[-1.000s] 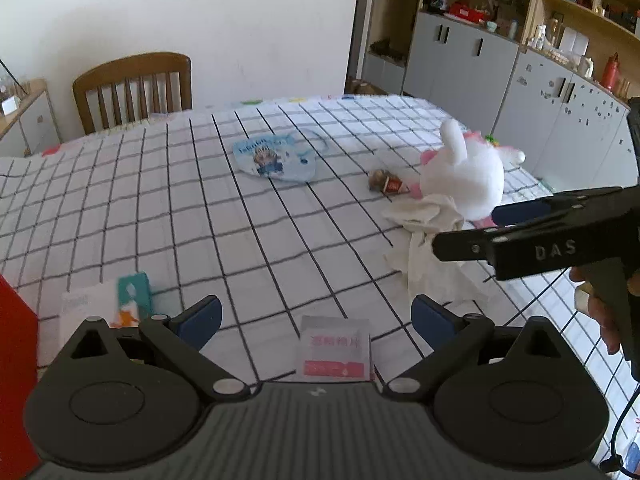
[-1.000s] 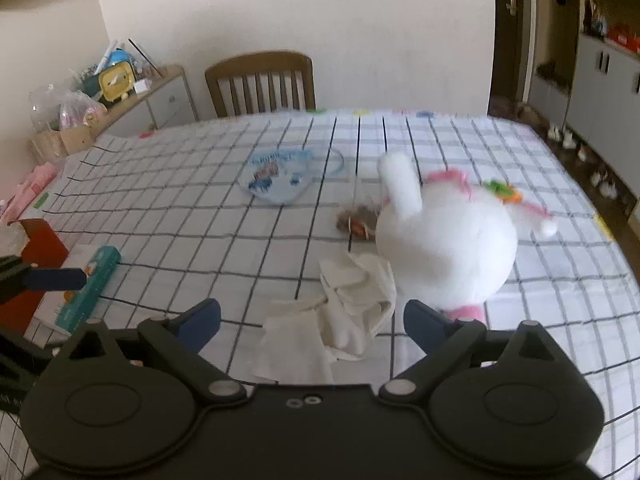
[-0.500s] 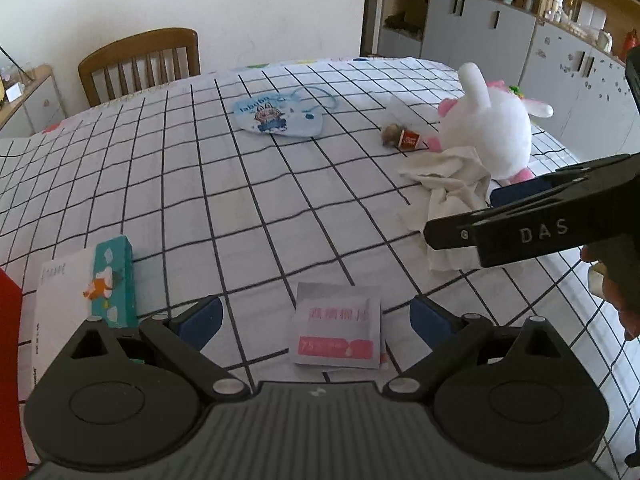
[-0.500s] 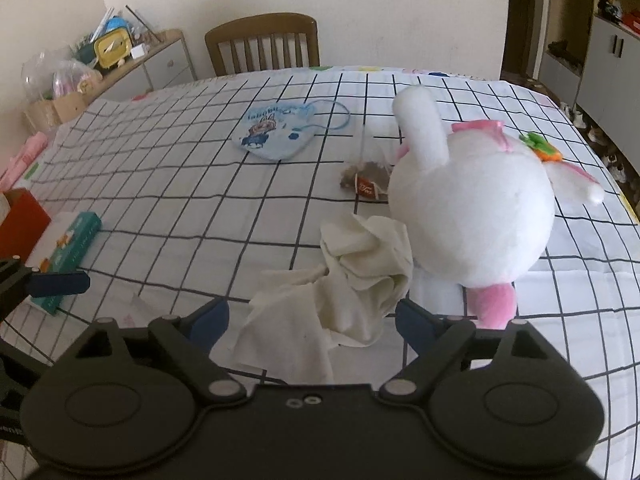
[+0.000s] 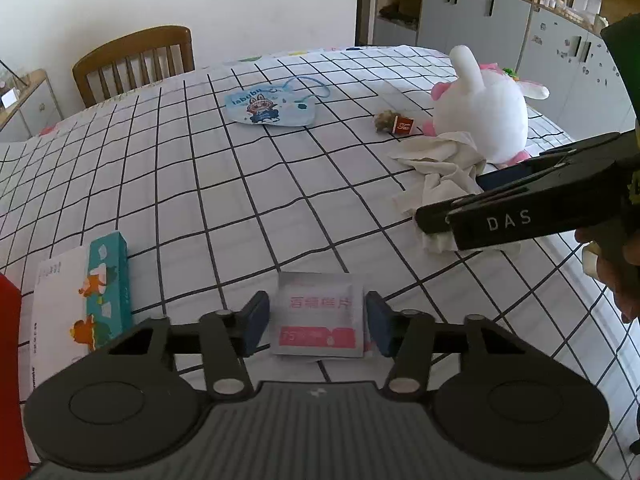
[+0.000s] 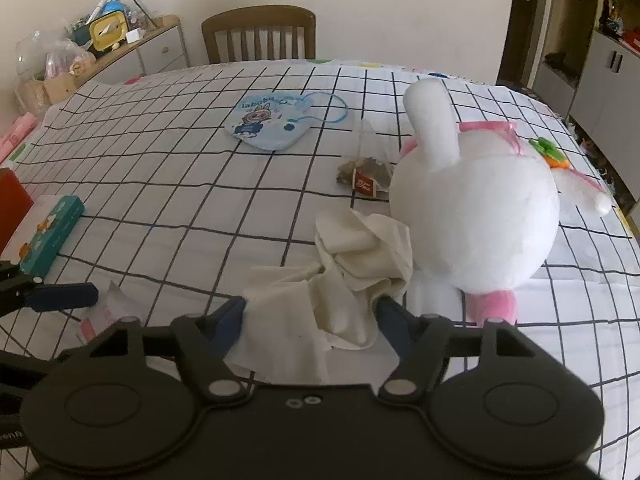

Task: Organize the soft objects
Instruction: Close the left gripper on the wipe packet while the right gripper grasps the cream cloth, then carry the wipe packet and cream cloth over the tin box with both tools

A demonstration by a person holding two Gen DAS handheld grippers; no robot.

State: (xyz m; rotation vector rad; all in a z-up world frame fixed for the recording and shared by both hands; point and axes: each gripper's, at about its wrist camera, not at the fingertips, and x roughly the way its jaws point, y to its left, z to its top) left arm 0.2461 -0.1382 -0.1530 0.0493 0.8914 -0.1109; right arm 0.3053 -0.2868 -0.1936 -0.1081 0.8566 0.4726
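My left gripper sat low over the checked tablecloth, jaws apart with one flat white sachet lying between the blue pads; its pink printing was in Chinese characters and I could read only "75" on the pink band. My right gripper was likewise spread, its pads either side of one crumpled cream cloth; whether they touched the fabric I could not tell. From the left camera that gripper's black side read "DAS". Touching the cloth on its far side lay one white plush rabbit with pink trim and a small carrot. Just beside it sat one tea bag with a red tag. Farther off lay one blue bib printed "labubu" over a cartoon figure. Left of my left gripper stood one teal box on a white leaflet. One wooden chair stood behind the table.
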